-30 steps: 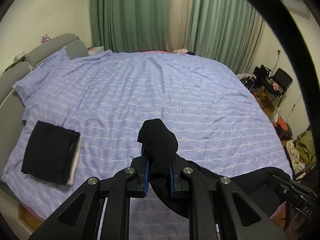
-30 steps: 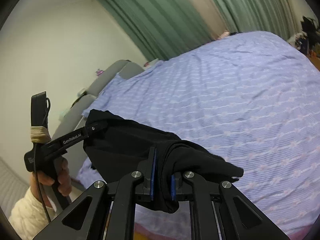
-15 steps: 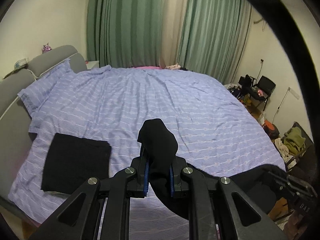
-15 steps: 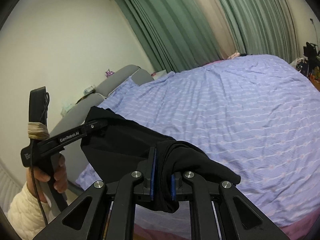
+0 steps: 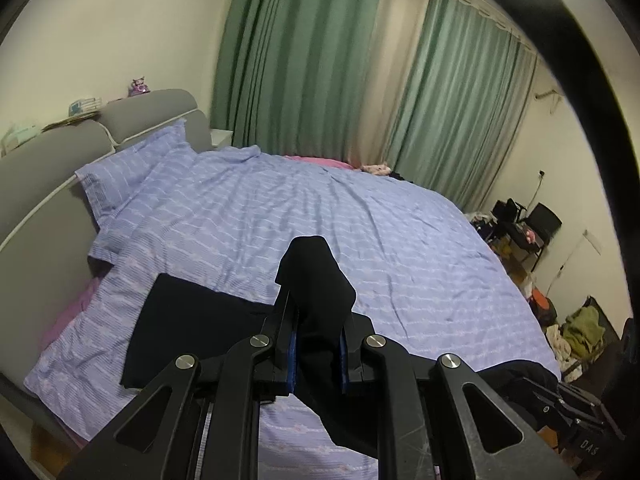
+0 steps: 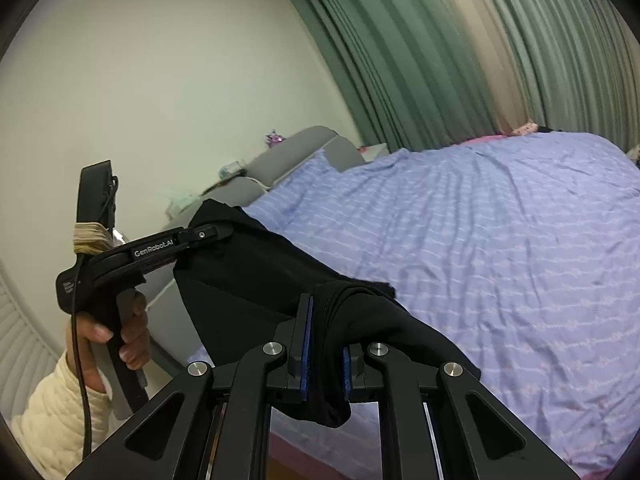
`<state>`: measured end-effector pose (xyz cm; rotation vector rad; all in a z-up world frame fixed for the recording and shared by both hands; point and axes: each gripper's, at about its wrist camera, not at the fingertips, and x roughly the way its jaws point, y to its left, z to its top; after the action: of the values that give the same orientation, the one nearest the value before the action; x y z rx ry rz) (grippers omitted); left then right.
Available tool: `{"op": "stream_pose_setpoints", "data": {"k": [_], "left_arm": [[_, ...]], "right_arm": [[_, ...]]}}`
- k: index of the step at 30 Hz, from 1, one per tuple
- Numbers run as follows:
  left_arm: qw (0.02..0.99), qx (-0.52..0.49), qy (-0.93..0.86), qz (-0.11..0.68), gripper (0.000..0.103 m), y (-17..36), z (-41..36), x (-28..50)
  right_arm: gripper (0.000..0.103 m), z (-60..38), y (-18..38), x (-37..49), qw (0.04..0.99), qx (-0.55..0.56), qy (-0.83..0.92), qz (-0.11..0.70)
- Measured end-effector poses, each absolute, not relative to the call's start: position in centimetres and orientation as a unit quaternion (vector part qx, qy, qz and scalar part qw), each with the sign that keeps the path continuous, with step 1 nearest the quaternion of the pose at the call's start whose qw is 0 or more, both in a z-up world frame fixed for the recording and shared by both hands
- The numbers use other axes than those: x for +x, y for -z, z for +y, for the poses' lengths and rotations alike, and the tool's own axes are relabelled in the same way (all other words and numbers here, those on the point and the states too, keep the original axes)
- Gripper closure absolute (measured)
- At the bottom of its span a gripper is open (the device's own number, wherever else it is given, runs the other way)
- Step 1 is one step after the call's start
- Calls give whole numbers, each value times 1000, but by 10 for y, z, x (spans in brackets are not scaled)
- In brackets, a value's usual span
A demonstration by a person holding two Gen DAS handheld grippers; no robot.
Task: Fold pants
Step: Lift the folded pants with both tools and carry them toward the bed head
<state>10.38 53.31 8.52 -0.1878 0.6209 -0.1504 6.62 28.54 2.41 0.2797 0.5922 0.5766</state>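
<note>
While slung above the near edge of the bed (image 5: 400, 240), the black pants (image 6: 256, 276) hang limp and light; left gripper (image 5: 317, 354) and right gripper (image 6: 326, 364) each pinch a bunched edge, likely best gripped there.

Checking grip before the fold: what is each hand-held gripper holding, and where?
Both grip the black pants: left hand-held gripper and right hand-held gripper each pinch a bunched edge.
</note>
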Motion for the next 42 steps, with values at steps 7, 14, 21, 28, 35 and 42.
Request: {"op": "stream_pose_setpoints", "data": {"k": [7, 14, 21, 28, 35, 42], "left_arm": [[945, -105, 63, 303, 87, -91, 558, 141], [933, -112, 100, 326, 87, -79, 594, 198], [917, -73, 194, 342, 87, -61, 632, 264], [872, -36, 298, 387, 87, -48, 634, 346], [844, 16, 365, 392, 87, -29, 613, 399], [813, 89, 382, 430, 87, 46, 628, 418]], "right_arm": [[91, 310, -32, 96, 904, 110, -305, 277], [91, 342, -31, 118, 913, 106, -283, 275], [91, 409, -11, 132, 936, 127, -194, 266], [91, 474, -2, 144, 951, 148, -47, 267], [91, 503, 4, 161, 945, 185, 57, 264], [90, 544, 73, 182, 890, 273, 110, 347]]}}
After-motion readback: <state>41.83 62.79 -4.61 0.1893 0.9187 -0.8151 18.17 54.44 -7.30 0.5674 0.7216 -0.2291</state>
